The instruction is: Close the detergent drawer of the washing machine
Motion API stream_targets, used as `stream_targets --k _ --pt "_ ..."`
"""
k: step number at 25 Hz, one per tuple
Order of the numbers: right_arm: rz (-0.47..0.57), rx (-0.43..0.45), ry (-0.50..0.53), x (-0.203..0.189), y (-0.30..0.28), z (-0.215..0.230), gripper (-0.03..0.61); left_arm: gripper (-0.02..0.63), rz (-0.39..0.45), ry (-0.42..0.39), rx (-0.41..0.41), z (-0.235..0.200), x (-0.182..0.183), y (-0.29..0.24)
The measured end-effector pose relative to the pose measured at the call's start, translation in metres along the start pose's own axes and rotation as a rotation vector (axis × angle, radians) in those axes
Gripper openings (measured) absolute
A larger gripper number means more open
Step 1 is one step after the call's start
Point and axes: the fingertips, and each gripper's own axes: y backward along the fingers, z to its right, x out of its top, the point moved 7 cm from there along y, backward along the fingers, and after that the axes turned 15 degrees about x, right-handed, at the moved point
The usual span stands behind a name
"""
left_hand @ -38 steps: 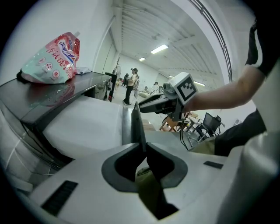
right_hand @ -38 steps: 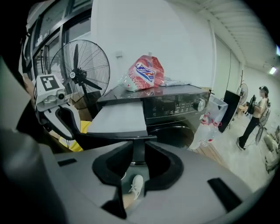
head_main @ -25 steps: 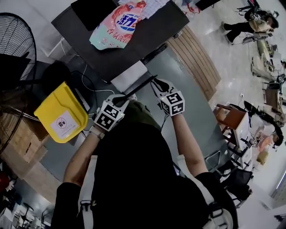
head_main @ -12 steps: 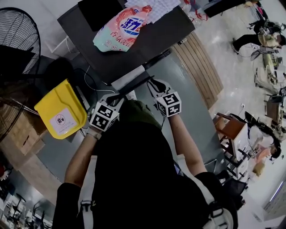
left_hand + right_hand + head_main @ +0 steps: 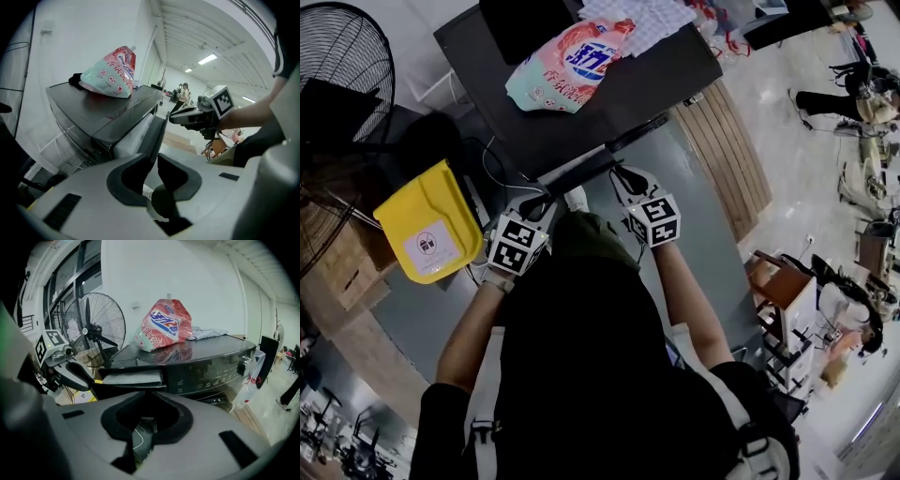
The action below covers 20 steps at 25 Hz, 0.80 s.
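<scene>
While the left gripper [image 5: 153, 161] has just eased its jaws slightly apart, with the dark front edge of the detergent drawer [image 5: 157, 136] reaching the gap between them, the right gripper [image 5: 150, 394] has just drawn its jaws almost together, empty, just before that front. The drawer juts partly out of the washing machine [image 5: 581, 103], which has a detergent bag [image 5: 567, 66] on top.
</scene>
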Motion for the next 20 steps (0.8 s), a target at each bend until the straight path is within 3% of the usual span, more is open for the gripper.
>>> stream_targets --k 8,12,15,20 --pt "0.01 0.009 -0.008 0.003 -0.002 0.003 0.044 0.098 -0.02 0.199 -0.005 -0.012 -0.012 0.003" --pt "0.023 0.014 -0.01 0.002 -0.002 0.004 0.043 0.097 -0.071 0.178 -0.024 -0.007 -0.027 0.006" --pt "0.026 0.017 -0.01 0.002 -0.002 0.004 0.043 0.092 -0.086 0.165 -0.085 0.005 -0.031 0.004" --pt "0.029 0.018 -0.022 0.0 -0.003 0.005 0.043 0.032 -0.03 0.132 -0.124 0.025 -0.014 -0.004"
